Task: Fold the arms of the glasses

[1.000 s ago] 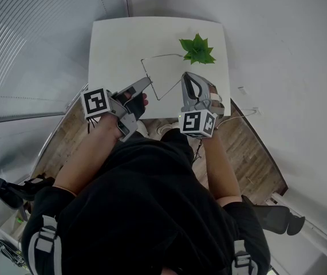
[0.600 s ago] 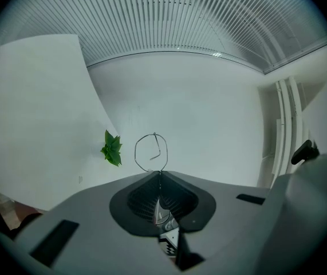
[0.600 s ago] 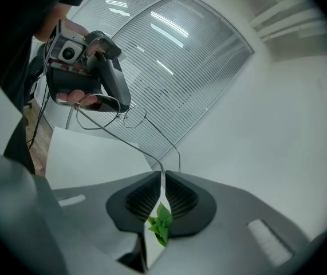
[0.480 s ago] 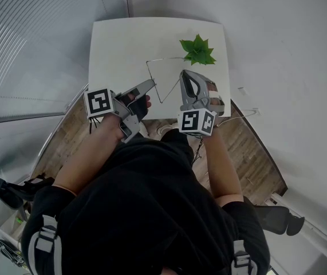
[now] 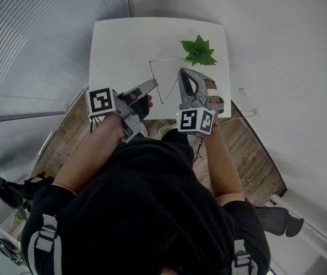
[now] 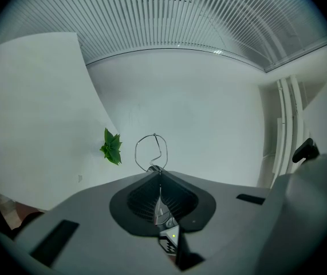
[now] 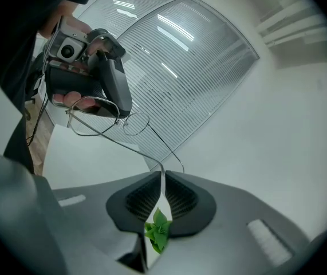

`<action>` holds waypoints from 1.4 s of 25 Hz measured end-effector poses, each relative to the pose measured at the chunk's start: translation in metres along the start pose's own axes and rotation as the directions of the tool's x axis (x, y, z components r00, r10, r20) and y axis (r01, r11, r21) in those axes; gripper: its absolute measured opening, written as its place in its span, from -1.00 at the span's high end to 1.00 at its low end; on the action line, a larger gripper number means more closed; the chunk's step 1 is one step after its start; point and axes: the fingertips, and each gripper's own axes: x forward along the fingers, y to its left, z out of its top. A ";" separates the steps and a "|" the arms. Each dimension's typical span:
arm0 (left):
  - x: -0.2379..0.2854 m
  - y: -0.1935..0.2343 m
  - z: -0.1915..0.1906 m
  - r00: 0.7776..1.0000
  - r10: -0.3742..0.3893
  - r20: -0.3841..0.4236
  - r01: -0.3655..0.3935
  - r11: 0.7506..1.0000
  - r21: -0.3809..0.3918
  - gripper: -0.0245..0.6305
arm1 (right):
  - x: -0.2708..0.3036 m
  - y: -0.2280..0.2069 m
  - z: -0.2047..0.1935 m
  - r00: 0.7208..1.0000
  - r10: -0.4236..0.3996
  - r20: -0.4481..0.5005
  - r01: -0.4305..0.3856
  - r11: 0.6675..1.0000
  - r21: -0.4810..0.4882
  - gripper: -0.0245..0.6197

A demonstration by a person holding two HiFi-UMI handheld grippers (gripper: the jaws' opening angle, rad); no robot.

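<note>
Near the green leafy plant, your right gripper, clamped on one arm of the thin wire glasses, has swung it inward. Your left gripper pinches the rim, so folding is underway.

Thin, shiny metal-wire glasses; smooth matt white bench; matt grey plastic fingers with ribbed dark pads; wood-plank floor
</note>
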 end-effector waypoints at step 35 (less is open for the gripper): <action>0.004 0.008 -0.012 0.999 0.025 -0.046 -0.027 0.999 -0.040 0.88 | 0.015 0.028 0.047 0.990 0.097 0.102 -0.080 0.985 -0.153 0.83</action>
